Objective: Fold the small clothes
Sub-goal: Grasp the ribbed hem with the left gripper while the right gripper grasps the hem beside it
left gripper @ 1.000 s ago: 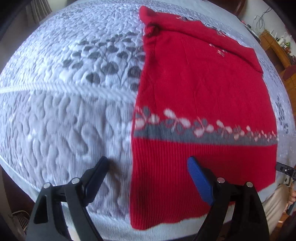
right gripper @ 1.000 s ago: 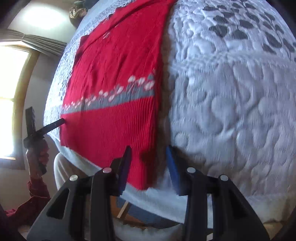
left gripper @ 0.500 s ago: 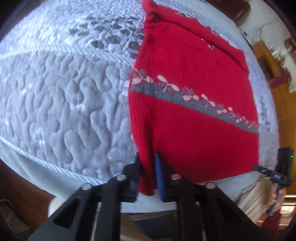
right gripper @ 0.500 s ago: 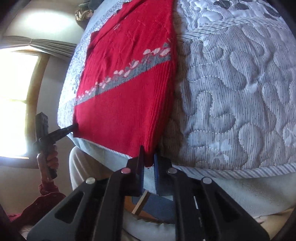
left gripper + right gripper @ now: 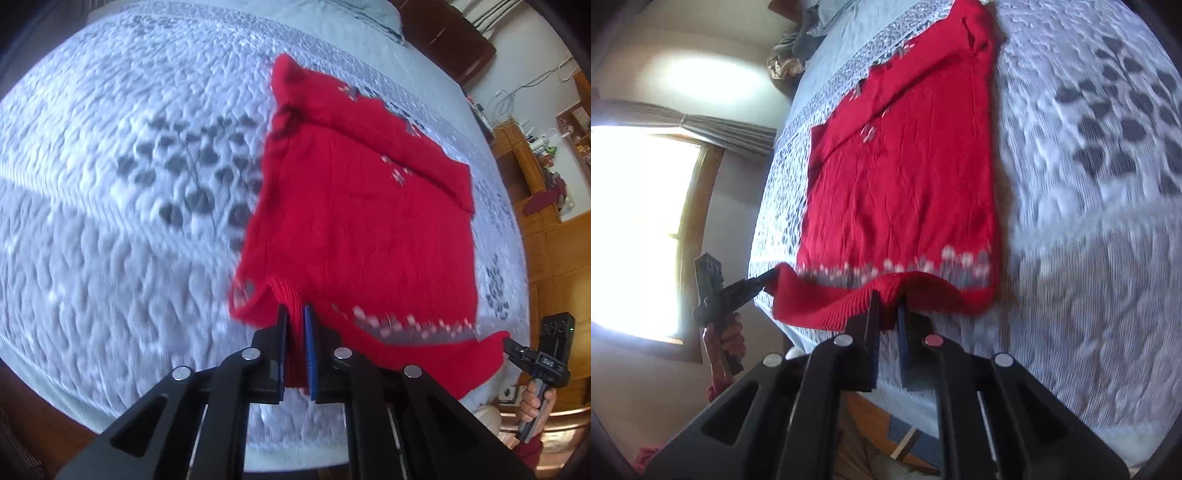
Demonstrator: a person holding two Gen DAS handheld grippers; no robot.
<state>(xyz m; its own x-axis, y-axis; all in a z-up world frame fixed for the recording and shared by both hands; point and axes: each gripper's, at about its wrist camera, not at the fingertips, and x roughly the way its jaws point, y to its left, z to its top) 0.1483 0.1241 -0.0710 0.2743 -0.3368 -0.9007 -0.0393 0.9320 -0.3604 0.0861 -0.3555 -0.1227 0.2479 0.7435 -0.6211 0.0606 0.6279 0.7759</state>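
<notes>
The red sweater (image 5: 362,221) lies spread on a quilted bedspread (image 5: 110,184), its collar end far from the cameras and its ribbed hem at the near edge of the bed. The sleeves seem already folded in across the upper part, so the body looks like 1 rectangle.

At the left corner of the hem, the left gripper (image 5: 294,321) is clamped on the ribbed knit; a strip of red fabric runs between its 2 jaws, which stand almost together. This corner is raised off the bed, and the flower band (image 5: 406,325) above the hem bends with it.

Between the 2 corners, the hem hangs in a soft curve instead of a straight line. I judge the sweater to be light, soft and rather stretchy, not slippery and not fragile. It will sag in the middle when it is carried only by the corners.

At the right corner, the right gripper (image 5: 888,301) is also closed on the hem, with the knit pinched between its jaws.

The thick ribbed hem is a good place to hold, because it gives the pads more to bite. The 2 hands should probably stay well apart, so the edge remains tight while it goes toward the collar.
</notes>
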